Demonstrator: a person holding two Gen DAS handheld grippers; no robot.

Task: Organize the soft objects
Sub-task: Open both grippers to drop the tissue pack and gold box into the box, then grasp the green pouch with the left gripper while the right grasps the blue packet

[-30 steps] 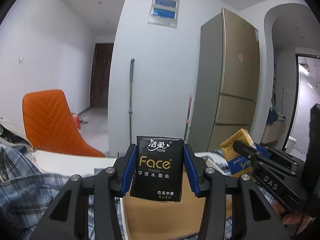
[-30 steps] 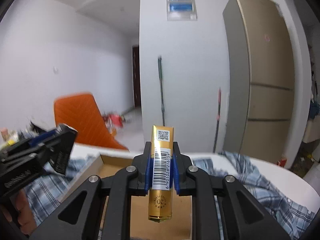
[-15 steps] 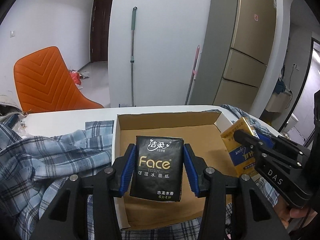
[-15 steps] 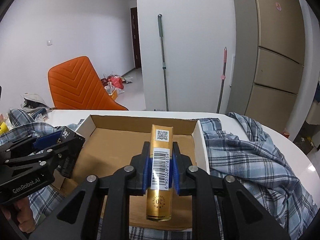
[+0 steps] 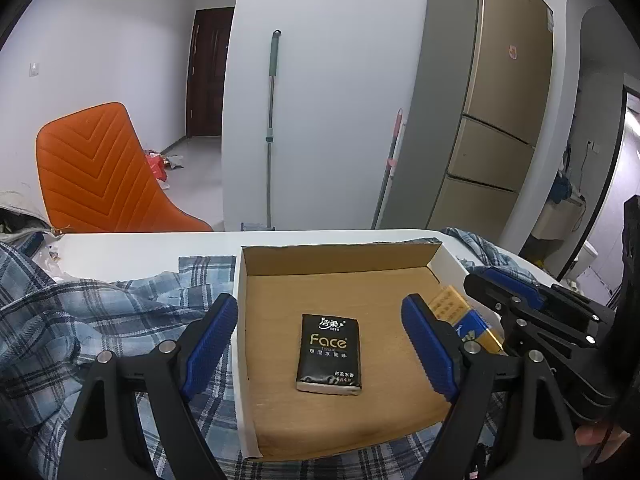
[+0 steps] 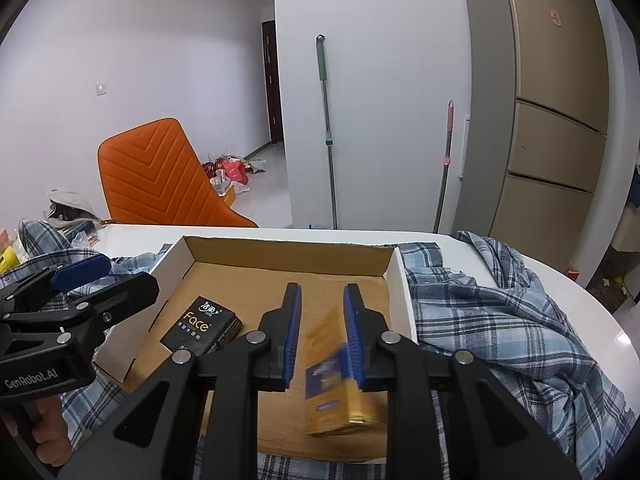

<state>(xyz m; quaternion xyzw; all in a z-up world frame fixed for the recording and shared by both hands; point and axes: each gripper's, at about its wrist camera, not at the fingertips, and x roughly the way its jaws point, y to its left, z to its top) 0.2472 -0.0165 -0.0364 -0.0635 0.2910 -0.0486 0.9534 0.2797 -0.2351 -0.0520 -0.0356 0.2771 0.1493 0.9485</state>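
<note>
While the left tongs are spreading, both packs are sitting at the open box.

Going from the left, the blue-and-white plaid cloth (image 5: 100, 320) is lying under and around the shallow brown cardboard box (image 5: 340, 258). The left gripper (image 5: 320, 304) is hovering over the box's near left side, its jaws having just been opening and now standing wide, pressing on nothing. The black rectangular soft tissue pack (image 5: 330, 354) is lying flat on the box floor, ahead of and below that gripper, framed between the pads but touching neither, its long axis running straight away along the gripper's line. Further right, the gold-and-blue soft tissue pack (image 6: 338, 392) is showing blurred and tilted low between the narrow jaws of the right gripper (image 6: 322, 292), over the box's right half. Whether the pads are pressing on it cannot be told.
</note>
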